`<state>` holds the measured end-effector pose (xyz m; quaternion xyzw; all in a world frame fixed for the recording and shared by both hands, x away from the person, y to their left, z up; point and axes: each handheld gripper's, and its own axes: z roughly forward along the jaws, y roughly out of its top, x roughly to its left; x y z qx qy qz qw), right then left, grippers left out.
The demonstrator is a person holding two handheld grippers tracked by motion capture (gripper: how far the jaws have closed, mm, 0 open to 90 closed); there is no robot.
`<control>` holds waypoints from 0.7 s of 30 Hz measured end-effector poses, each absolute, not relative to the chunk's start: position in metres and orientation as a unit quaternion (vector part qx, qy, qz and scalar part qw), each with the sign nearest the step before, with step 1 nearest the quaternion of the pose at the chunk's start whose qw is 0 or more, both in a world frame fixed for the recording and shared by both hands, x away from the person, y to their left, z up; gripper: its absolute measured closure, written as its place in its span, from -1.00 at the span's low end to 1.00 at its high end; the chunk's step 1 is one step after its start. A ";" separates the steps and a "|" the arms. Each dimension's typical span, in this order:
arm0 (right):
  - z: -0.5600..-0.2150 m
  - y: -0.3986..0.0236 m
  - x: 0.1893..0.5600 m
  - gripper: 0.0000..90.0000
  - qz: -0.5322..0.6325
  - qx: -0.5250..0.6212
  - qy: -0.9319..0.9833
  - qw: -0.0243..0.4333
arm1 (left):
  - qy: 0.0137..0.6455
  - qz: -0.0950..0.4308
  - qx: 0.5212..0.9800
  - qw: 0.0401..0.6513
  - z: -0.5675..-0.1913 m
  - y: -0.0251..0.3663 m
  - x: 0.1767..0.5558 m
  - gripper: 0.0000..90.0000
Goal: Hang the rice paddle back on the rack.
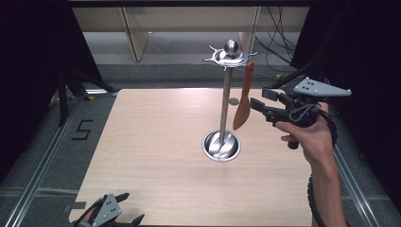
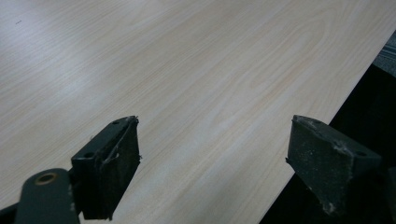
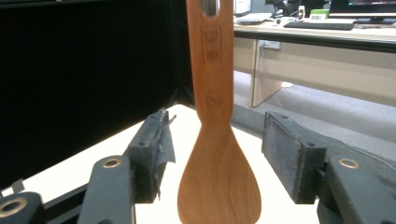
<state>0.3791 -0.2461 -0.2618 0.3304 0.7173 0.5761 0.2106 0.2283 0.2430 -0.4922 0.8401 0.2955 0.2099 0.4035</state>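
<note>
At the right side of the surface (image 1: 156,156), the right gripper (image 1: 259,103) is level with a wooden spatula (image 1: 243,99) that hangs by the slot in its handle from a hook of the metal rack (image 1: 225,94), whose round base (image 1: 221,145) stands near the middle of the wood. In the right gripper view the spatula (image 3: 215,154) hangs upright between the two jaws, its broad blade low and its narrow handle running up out of the frame; a clear gap shows on either side, so the pads (image 3: 156,154) do not press on it and the right gripper, standing wide, holds nothing. The step in hand looks like a release of the spatula on its hook, or else the start of a grasp; the frames do not decide which. To do it well, the hand should stay level and draw straight back along the line of the jaws, so that neither pad brushes the blade and sets it swinging or lifts the slot off the hook. Should a grasp be meant, closing squarely on the neck just above the blade would give the surest hold. The left gripper (image 1: 118,213) rests at the near edge of the surface, its jaws apart over bare wood (image 2: 187,70) with nothing between them.
</note>
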 end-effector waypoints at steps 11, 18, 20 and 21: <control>-0.290 -0.261 0.362 -0.10 0.566 0.336 0.720 0.220 | 0.287 0.216 0.848 0.389 -0.491 0.245 0.230 -0.64; -0.312 -0.262 0.360 -0.11 0.548 0.347 0.732 0.207 | 0.290 0.213 0.846 0.393 -0.492 0.245 0.229 -0.64; -0.317 -0.263 0.360 -0.11 0.544 0.353 0.732 0.209 | 0.297 0.207 0.841 0.402 -0.493 0.243 0.228 -0.64; -0.319 -0.264 0.360 -0.12 0.542 0.350 0.735 0.209 | 0.297 0.209 0.840 0.404 -0.493 0.243 0.228 -0.64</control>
